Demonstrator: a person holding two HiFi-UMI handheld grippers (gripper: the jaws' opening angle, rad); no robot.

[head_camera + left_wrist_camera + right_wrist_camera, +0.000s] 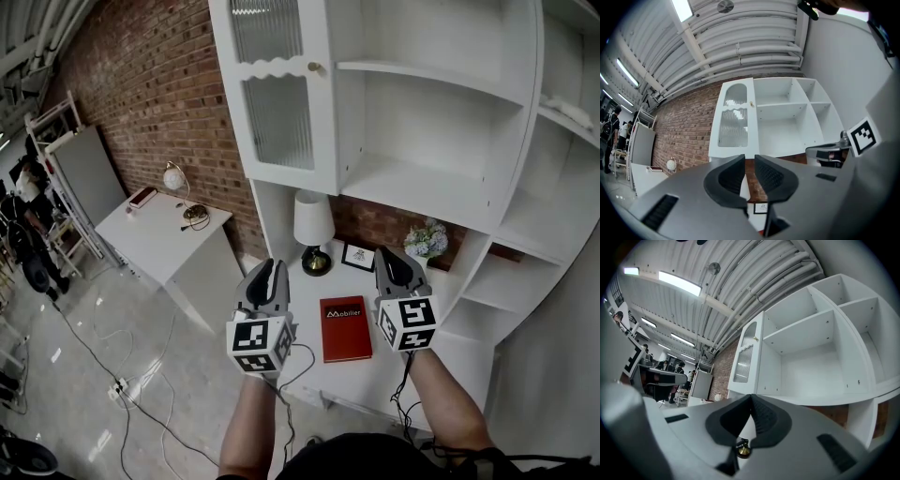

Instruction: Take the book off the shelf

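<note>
A red book [345, 328] with white lettering lies flat on the low white ledge [375, 375] of the shelf unit, its cover up. The left gripper [272, 274] hovers just left of the book and the right gripper [392, 259] just right of it; neither touches it. In the left gripper view the left gripper [750, 160] has its jaws drawn together with nothing between them. The right gripper [751, 397] is likewise shut and empty, and points at the bare upper shelves [811, 357].
Behind the book stand a white table lamp [314, 230], a small framed picture [357, 255] and a pot of flowers [427, 239]. A ribbed glass door [281, 117] closes the unit's upper left. A white side table [155, 239] and floor cables [141, 384] lie to the left.
</note>
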